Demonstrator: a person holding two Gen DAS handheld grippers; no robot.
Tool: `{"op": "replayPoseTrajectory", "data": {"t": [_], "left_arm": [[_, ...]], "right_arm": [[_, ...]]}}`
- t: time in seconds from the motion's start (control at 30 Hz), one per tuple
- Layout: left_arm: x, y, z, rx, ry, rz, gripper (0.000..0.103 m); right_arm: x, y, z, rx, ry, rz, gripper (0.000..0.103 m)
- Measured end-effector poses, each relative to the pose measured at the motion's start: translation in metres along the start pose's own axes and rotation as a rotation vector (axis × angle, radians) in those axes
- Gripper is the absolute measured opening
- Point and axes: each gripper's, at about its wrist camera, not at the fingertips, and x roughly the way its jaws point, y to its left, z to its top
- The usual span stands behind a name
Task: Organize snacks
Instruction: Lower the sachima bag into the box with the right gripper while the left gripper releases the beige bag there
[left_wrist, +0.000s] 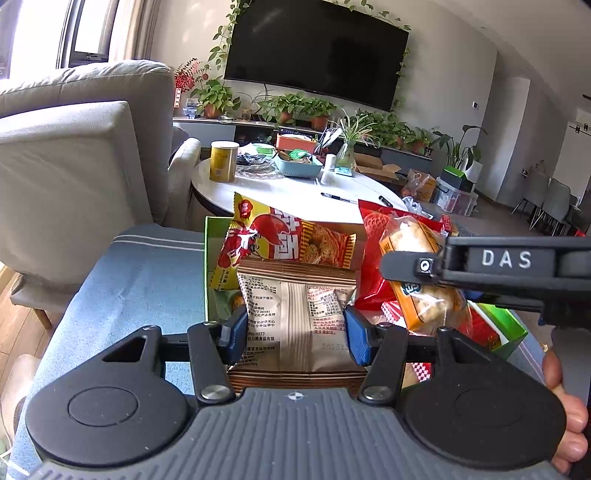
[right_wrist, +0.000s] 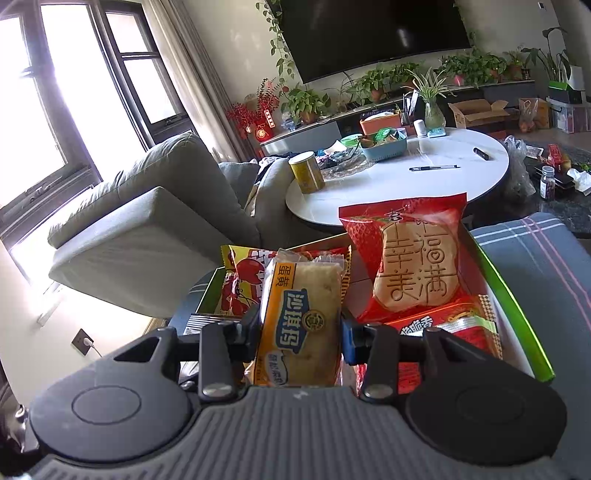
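pinching a beige snack packet (left_wrist: 295, 314) by its two side edges, the left gripper (left_wrist: 295, 332) has its blue pads pressed against the wrapper, jaws only partly apart, the packet upright with its printed back showing. the right gripper (right_wrist: 301, 332) stands with jaws wider, closed on an orange-and-clear cake packet (right_wrist: 301, 321) that fills the gap between them; from the left wrist view that same packet (left_wrist: 424, 273) hangs under the right gripper's black finger (left_wrist: 480, 264). both packets sit over a green-edged box (right_wrist: 517, 306) resting on a blue striped cushion (left_wrist: 129, 277). inside the box, a red strawberry-print packet (right_wrist: 410, 258) leans upright at the far end, a yellow-and-red lobster-print packet (left_wrist: 280, 243) stands against the far left side, and another red packet (right_wrist: 454, 325) lies flat near the right wall. beyond the box is a round white table (right_wrist: 388, 188) carrying a yellow tin (right_wrist: 306, 171), a light blue basket (right_wrist: 384, 147) holding small packets, and a pen (right_wrist: 434, 168). a grey sofa (left_wrist: 74, 147) stands to the left.
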Motion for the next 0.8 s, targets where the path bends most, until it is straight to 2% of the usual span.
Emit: {"op": "replayPoseTrajectory", "data": {"t": [0.27, 0.57, 0.7, 0.8], "left_arm": [[-0.001, 0.0, -0.007, 0.004, -0.005, 0.031, 0.054], [-0.02, 0.01, -0.008, -0.051, -0.048, 0.023, 0.056], [-0.031, 0.011, -0.009, -0.052, -0.078, 0.058, 0.059], [-0.033, 0.015, -0.01, -0.07, -0.066, 0.05, 0.06]], "right_arm": [[0.005, 0.002, -0.003, 0.006, 0.003, -0.016, 0.096], [0.005, 0.007, -0.004, -0.003, -0.002, -0.015, 0.096], [0.008, 0.01, -0.007, -0.013, 0.004, -0.015, 0.096], [0.012, 0.012, -0.009, -0.016, 0.009, -0.014, 0.096]]}}
